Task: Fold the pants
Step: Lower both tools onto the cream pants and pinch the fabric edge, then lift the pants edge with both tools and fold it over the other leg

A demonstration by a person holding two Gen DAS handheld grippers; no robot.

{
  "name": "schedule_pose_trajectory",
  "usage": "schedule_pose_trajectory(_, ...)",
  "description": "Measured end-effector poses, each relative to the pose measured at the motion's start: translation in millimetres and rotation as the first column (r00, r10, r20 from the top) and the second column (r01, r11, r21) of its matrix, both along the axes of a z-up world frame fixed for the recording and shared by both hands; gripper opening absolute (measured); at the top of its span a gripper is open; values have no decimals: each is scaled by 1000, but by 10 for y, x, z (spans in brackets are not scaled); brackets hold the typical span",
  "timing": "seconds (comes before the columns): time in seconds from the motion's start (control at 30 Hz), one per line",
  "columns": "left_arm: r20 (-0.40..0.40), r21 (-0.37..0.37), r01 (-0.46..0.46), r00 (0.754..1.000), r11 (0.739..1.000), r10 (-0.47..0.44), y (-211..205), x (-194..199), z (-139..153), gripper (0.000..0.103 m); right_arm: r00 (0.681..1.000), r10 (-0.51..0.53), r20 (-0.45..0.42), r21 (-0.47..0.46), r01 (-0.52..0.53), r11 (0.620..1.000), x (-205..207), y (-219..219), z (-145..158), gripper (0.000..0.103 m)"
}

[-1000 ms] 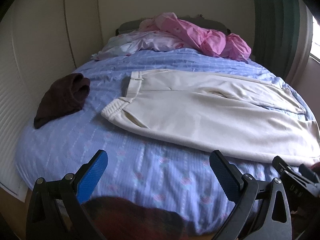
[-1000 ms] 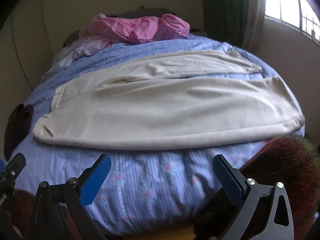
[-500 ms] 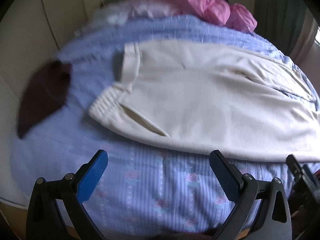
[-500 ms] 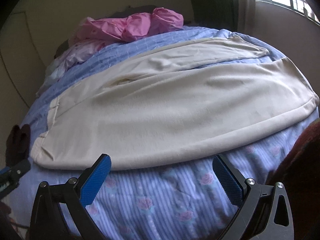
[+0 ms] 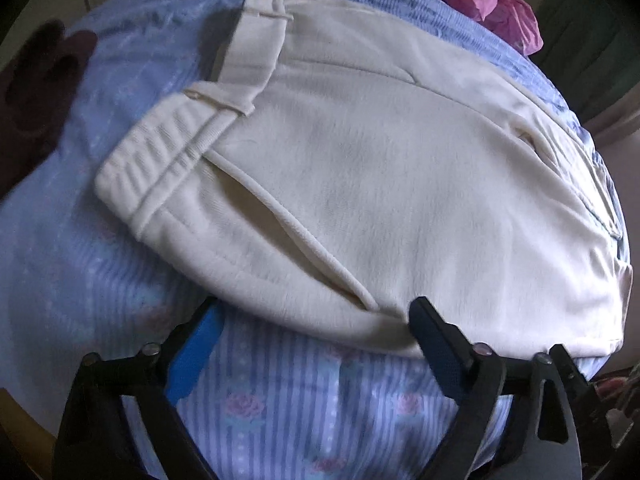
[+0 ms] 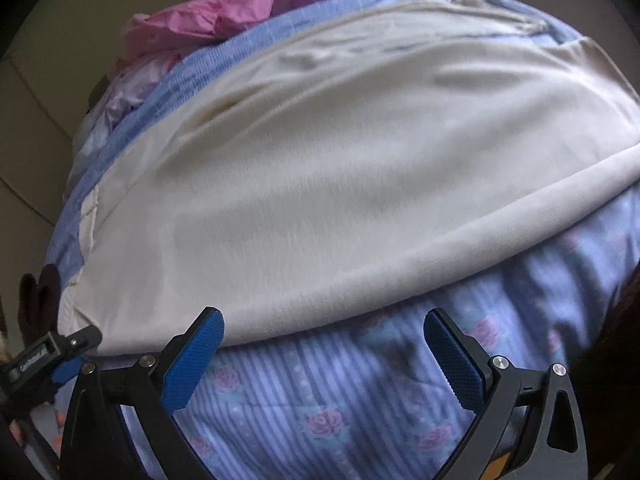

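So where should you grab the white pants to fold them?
Probably along the near long edge of the pants, coming from the bed's near side. That edge lies thick and rolled on the striped sheet, just ahead of both open grippers: left gripper near the pocket end, right gripper further along the leg.

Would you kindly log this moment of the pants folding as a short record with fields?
garment: cream pants lying flat, not yet folded
surface: bed with blue striped floral sheet
left gripper: jaws have just been closing a little but are open, straddling the near edge by the waistband pocket, nothing pinched
right gripper: open, at the near edge of the leg, pads not pressing the cloth
other items: pink bedding at the far end; dark brown garment left of the waistband
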State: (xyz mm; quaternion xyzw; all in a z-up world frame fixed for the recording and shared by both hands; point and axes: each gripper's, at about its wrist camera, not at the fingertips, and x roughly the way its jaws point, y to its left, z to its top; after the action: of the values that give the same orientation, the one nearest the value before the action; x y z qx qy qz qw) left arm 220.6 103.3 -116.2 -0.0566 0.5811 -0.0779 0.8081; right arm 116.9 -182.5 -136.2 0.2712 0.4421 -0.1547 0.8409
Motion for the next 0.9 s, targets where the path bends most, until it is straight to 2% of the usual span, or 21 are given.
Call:
schedule_pose_trajectory(0.07, -4, -10, 14, 1000, 1000, -14, -1, 25, -35, 86, 1000, 3, -7, 7, -3, 1000, 28, -14, -55, 100)
schedule_pose_trajectory(0.13, -20, -11, 32, 999, 999, -32, -29, 69, -83, 71, 1000, -6, -9, -9, 6, 1000, 53, -45, -73, 97)
schedule_pose_trajectory(0.17, -21, -9, 48, 999, 999, -49, -56, 72, -93, 67, 1000, -11, -12, -18, 11, 1000, 74, -80, -75, 95)
schedule_pose_trajectory(0.23, -9, 6, 65, 998, 998, -65, -81, 86, -72, 50, 1000, -17, -10, -24, 17, 1000, 96, -143, -80, 90)
schedule_pose_trajectory(0.33, 1, 22, 83, 997, 996, -83, -120, 79, -37, 33, 1000, -27, -16, -21, 27, 999, 104, -242, -99, 82)
schedule_pose_trajectory(0.4, 10, 24, 92, 996, 995, -92, -130, 60, -7, 25, 999, -40, -28, -10, 40, 999, 117, -316, -138, 65)
schedule_pose_trajectory(0.43, 13, 28, 92, 996, 995, -93, -129, 57, 7, 23, 998, -47, -32, -12, 47, 999, 121, -343, -151, 62)
schedule_pose_trajectory(0.5, 25, 35, 94, 995, 995, -95, -137, 54, 39, 21, 998, -42, -44, -36, 41, 999, 133, -376, -156, 43)
schedule_pose_trajectory(0.6, 55, 59, 103, 993, 993, -106, -216, 48, 110, 18, 999, -18, -40, -60, 15, 998, 125, -421, -91, 25)
schedule_pose_trajectory(0.77, 158, 68, 100, 981, 993, -110, -195, -90, 367, 15, 999, -14, 44, -42, 15, 999, 45, -515, 201, 20)
schedule_pose_trajectory(0.9, 213, 5, 46, 976, 999, -46, -147, -99, 574, 13, 991, 14, 134, -98, -1, 995, 75, -534, 567, 17)
